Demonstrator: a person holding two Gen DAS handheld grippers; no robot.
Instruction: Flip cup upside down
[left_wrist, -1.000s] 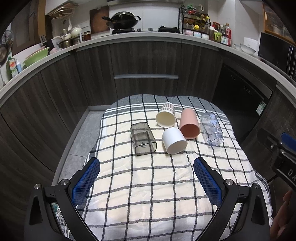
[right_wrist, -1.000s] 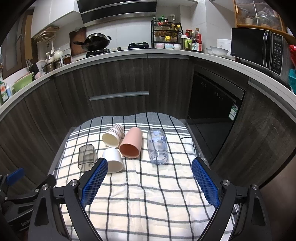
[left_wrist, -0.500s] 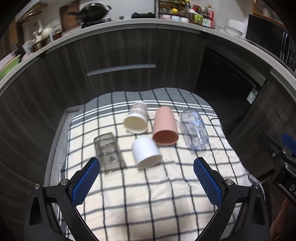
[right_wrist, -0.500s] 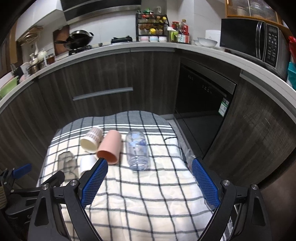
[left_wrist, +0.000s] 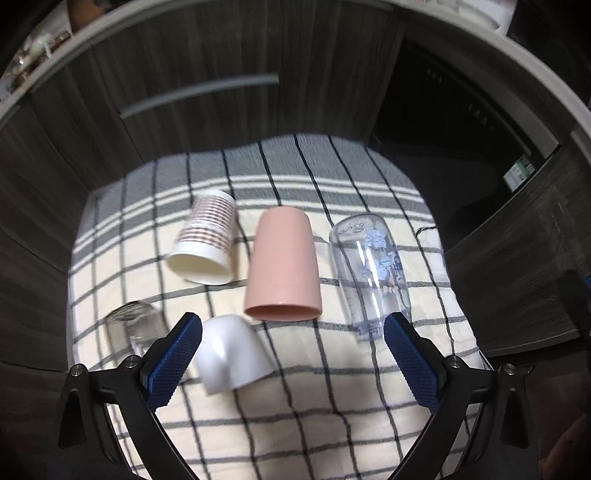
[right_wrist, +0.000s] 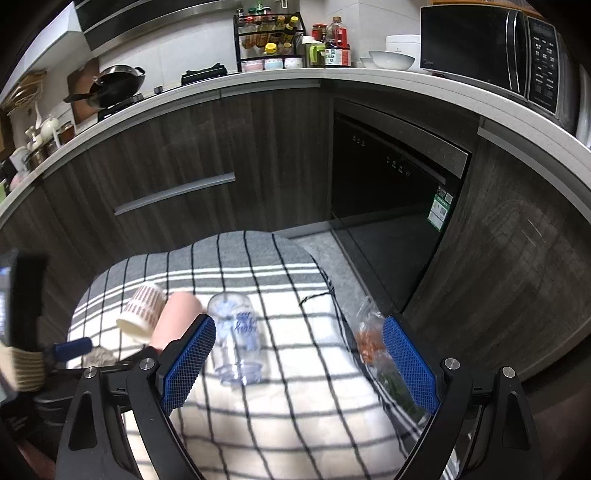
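White cup (left_wrist: 231, 356) (on its side) touches left gripper (left_wrist: 291, 354).

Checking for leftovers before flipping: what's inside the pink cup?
The pink cup lies on its side on the checked cloth, mouth toward the camera. Only its rim edge shows; the interior is hidden.

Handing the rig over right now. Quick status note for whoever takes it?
Left claw: open, holding nothing, over the near part of the checked cloth, white cup between its fingers.
Right claw: open, holding nothing, clear glass just ahead of it.
Cups: all five lie on their sides on the cloth: striped cup, pink cup, clear glass, white cup, smoky square cup partly behind the left finger.
Done: nothing flipped, nothing gripped.
Left: grip a cup, probably the white one, and set it rim down.
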